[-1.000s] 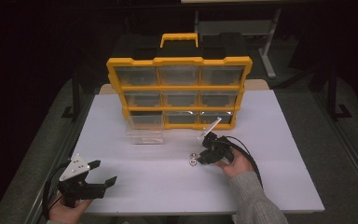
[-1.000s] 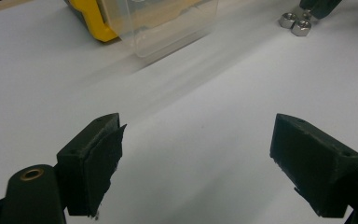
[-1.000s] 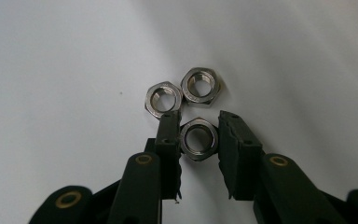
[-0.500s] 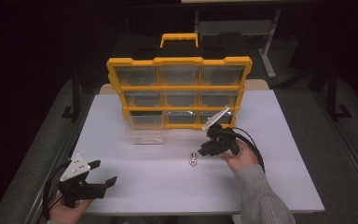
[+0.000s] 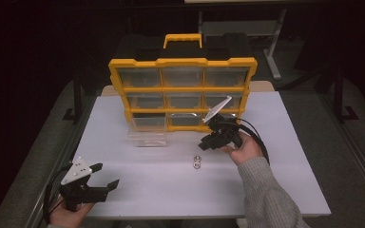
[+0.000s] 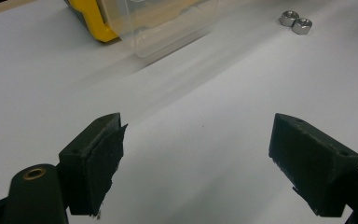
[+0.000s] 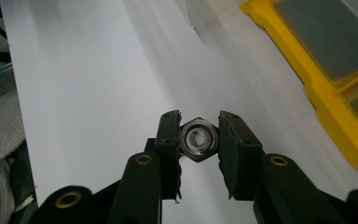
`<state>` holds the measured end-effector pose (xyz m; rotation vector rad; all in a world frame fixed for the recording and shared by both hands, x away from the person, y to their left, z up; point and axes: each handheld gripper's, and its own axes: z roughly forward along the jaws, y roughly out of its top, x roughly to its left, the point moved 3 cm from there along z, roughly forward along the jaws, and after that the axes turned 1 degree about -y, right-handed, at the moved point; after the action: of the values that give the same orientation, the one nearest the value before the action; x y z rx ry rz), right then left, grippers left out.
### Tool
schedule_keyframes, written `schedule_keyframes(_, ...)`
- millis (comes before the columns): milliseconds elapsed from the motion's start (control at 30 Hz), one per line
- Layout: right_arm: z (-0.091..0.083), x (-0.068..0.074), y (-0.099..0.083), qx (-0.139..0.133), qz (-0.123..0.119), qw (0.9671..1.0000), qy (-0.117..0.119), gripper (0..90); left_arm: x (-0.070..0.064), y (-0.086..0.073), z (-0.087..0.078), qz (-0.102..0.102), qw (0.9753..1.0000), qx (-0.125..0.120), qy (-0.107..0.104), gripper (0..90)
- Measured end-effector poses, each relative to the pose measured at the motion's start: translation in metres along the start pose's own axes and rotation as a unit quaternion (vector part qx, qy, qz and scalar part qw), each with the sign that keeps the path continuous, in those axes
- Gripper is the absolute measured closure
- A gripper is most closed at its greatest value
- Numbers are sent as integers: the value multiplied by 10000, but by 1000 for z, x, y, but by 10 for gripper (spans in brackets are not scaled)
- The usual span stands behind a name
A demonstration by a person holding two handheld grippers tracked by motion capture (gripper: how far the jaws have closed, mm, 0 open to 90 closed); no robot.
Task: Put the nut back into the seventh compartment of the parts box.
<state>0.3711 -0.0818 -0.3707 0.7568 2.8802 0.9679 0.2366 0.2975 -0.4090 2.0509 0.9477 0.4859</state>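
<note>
My right gripper (image 7: 197, 135) is shut on a steel hex nut (image 7: 197, 139), held between the two black jaws above the white table. From above, that right gripper (image 5: 208, 141) hovers in front of the yellow organiser (image 5: 183, 92), near its lower right drawers. Two more nuts (image 5: 196, 161) lie together on the table just left of the hand, and they appear as nuts (image 6: 295, 21) at the top right of the left gripper view. A clear drawer (image 5: 147, 135) stands pulled out in front of the organiser. My left gripper (image 5: 105, 178) rests open at the near left corner, jaws wide apart and empty.
The white table top (image 5: 285, 180) ends at dark floor on both sides. The yellow organiser with its black handle (image 5: 183, 40) stands upright at the back. A cable (image 5: 259, 142) loops around the right hand.
My right gripper has risen from the table and moved back towards the organiser, carrying one nut. Two nuts stay on the table. The left gripper has not moved.
</note>
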Motion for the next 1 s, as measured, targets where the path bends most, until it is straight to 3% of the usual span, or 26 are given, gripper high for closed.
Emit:
schedule_keyframes(67, -1, 0, 7, -47, -131, 9999, 6, 692, 0, 0, 0, 0, 10000, -3, -2, 173)
schedule_keyframes(267, -4, 0, 21, -86, -153, 9998, 51, 692, 0, 0, 0, 10, 10000, 2, -16, 173)
schedule_keyframes(500, -6, 2, 43, -118, -343, 9993, 96, 691, 0, 0, 0, -31, 10000, -37, -25, 172)
schedule_keyframes(533, -5, 2, 50, -165, -449, 9988, 93, 691, 0, 0, 0, -19, 10000, -39, -24, 172)
schedule_keyframes(1000, 7, 11, 96, -47, -736, 9972, 135, 691, 1, 0, -1, 24, 10000, -5, -32, 172)
